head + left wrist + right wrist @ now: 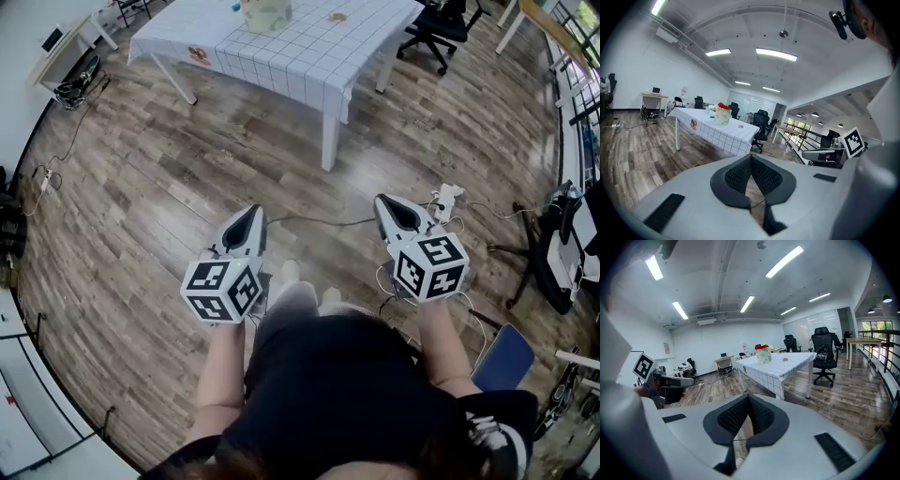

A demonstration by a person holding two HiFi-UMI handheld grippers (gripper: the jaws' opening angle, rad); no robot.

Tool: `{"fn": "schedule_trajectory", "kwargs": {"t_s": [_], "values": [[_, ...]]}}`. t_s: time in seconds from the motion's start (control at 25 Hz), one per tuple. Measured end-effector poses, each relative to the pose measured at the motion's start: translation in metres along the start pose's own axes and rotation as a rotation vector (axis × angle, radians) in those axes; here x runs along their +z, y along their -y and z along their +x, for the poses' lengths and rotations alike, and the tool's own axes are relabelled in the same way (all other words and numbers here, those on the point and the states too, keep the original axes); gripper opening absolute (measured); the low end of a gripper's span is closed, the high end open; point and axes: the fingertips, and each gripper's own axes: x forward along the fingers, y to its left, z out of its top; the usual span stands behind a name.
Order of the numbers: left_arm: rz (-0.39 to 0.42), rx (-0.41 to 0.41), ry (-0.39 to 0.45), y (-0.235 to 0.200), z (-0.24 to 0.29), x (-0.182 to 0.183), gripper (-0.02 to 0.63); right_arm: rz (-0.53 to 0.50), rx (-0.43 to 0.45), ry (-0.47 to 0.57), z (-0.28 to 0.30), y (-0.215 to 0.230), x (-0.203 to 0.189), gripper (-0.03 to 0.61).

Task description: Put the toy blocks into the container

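Both sets of fingers are pressed together, empty — left gripper [249, 221], right gripper [392, 212] — container [266, 14] sits on the far desk [309, 58].

Two tongs in all: the left tongs [253, 214] and the right tongs [382, 202]. Two marker cubes, one on each: the left cube [222, 289] and the right cube [430, 266]. One desk [309, 56] under a checked cloth, and on it one container [266, 14] and one small brown piece [337, 16]. One black chair [439, 26] stands past the desk's corner. One side desk [67, 45] by the wall. One power strip [447, 196] on the floor. How many blocks sit in the container I can't tell from here.
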Motion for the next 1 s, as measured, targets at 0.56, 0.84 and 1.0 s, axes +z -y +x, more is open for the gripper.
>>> {"fn": "schedule_trajectory", "kwargs": {"t_s": [0.56,0.84,1.0], "values": [[-0.037,-0.031,0.041,-0.003,0.015,0.021,0.028,0.002,0.046,0.008,0.018,0.003,0.019,0.015],[0.014,0.034,0.012,-0.043,0.032,0.029,0.028,-0.02,0.093,-0.003,0.063,-0.011,0.036,0.015],[0.002,0.031,0.007,-0.073,0.051,0.042,0.028,-0.006,0.073,0.03,0.096,-0.011,0.056,0.015]]}}
